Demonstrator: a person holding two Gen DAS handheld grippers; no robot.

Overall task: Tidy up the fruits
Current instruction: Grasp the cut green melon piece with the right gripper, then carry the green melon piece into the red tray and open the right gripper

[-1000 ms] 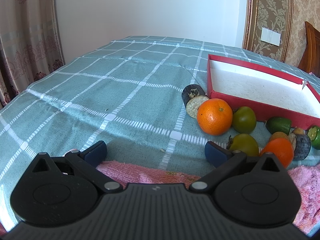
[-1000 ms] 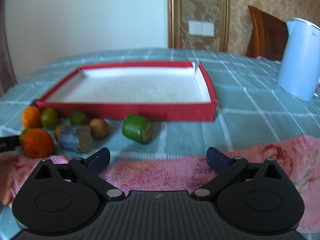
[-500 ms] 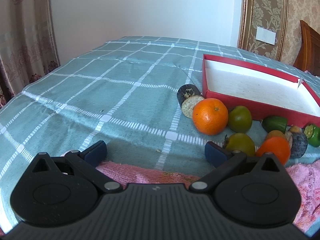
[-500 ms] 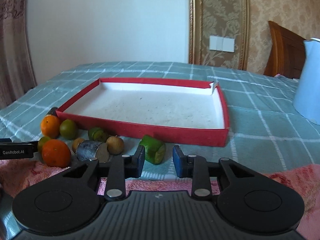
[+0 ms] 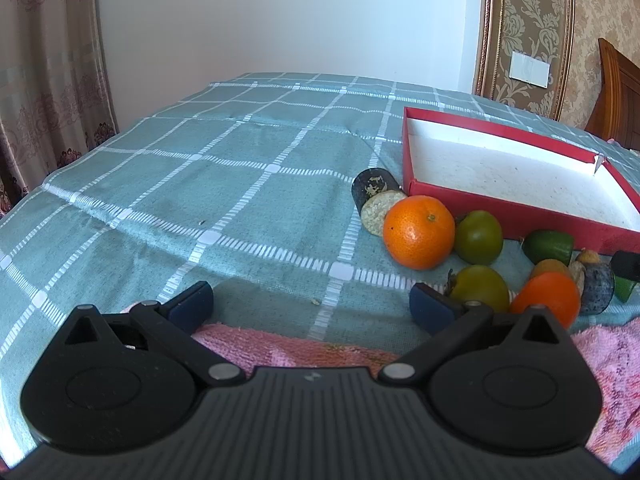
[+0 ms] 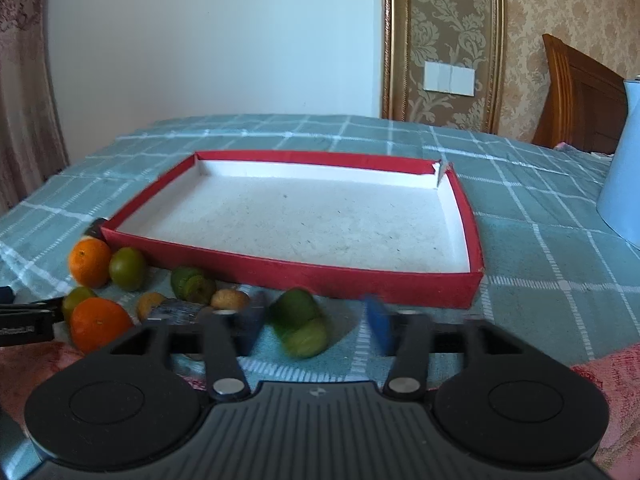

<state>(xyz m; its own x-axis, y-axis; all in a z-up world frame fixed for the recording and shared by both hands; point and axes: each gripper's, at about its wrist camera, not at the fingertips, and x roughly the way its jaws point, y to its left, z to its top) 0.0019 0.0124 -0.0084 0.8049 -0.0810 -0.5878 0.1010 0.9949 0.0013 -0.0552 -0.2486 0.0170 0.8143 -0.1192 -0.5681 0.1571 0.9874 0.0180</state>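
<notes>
A shallow red tray (image 6: pixel 280 270) with a white floor lies on the teal checked cloth. Along its front wall lies a row of fruit: two oranges (image 6: pixel 90 262) (image 6: pixel 98 322), green round fruits (image 6: pixel 127 268), a small brown fruit (image 6: pixel 230 299) and a cut green piece (image 6: pixel 304 328). My right gripper (image 6: pixel 314 326) hovers low over that cut green piece. Its jaws are opening, the piece lies between them, and neither pad presses on it. My left gripper (image 5: pixel 311 307) stands open over bare cloth, left of an orange (image 5: pixel 419 232) and a dark cut piece (image 5: pixel 374 196).
A pink towel (image 5: pixel 288 344) lies under both grippers at the table's near edge. A pale blue kettle (image 6: pixel 624 184) stands at the right. A wooden chair (image 6: pixel 580 96) is behind the table. The left gripper's finger (image 6: pixel 28 320) shows at the left edge.
My right gripper went from wide open to shut and has parted again. It moved in toward the cut green piece. The left gripper has barely shifted.
</notes>
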